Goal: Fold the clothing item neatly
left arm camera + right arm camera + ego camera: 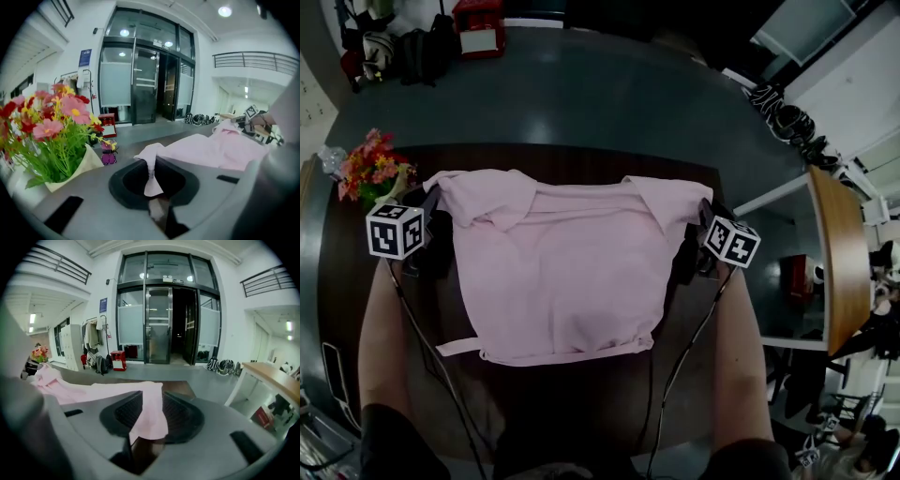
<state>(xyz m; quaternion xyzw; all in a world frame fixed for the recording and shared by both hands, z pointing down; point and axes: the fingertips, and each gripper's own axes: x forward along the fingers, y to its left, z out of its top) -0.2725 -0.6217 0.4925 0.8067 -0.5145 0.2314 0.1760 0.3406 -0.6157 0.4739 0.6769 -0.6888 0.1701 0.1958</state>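
A pale pink shirt [562,272] lies spread on the dark wooden table [581,157], its collar end away from me and its hem towards me. My left gripper [439,195] is at the shirt's far left corner; in the left gripper view [151,176] its jaws pinch a narrow twist of the pink shirt [211,147]. My right gripper [703,214] is at the far right corner. In the right gripper view [147,423] its jaws stand apart, and a loose flap of the shirt [150,413] hangs between them, unpinched.
A bunch of red and pink flowers [370,169] [51,131] stands at the table's far left corner, close to my left gripper. A lighter wooden table [839,253] stands at the right. A red box [478,28] and bags sit on the floor beyond.
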